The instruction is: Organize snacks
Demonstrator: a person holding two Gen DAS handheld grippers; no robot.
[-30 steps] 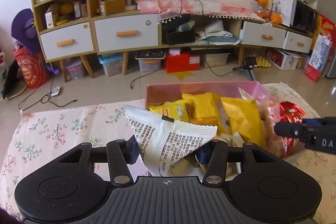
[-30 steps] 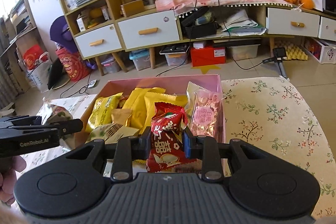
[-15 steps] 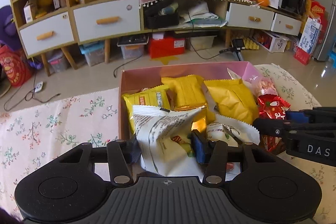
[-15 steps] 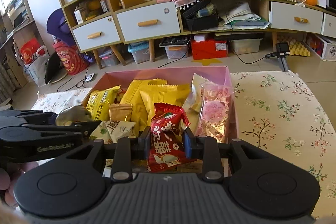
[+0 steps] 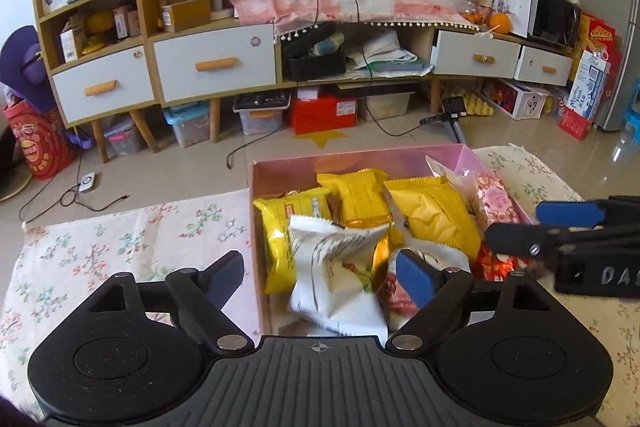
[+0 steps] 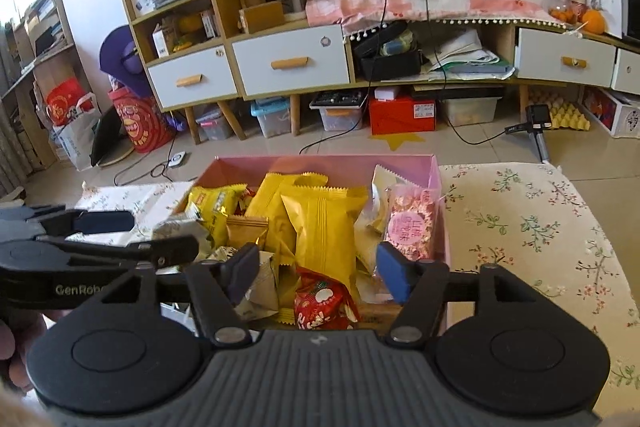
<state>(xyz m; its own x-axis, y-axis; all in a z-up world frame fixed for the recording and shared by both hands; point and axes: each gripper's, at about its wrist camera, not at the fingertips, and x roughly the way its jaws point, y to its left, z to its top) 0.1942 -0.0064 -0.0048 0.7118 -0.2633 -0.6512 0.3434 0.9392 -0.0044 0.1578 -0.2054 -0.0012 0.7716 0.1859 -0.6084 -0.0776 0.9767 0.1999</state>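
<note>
Over the pink box (image 5: 360,157), both grippers have just been opening. Left gripper (image 5: 320,277) has jaws wide apart, white packet (image 5: 336,279) lying loose between them in the box's near left corner, pads off it. Right gripper (image 6: 316,273) also apart, red packet (image 6: 324,301) dropped below it at the near edge. Step looks like release into the box. Next move likely: lift both clear without snagging wrappers, then look for any snack outside the box.
</note>
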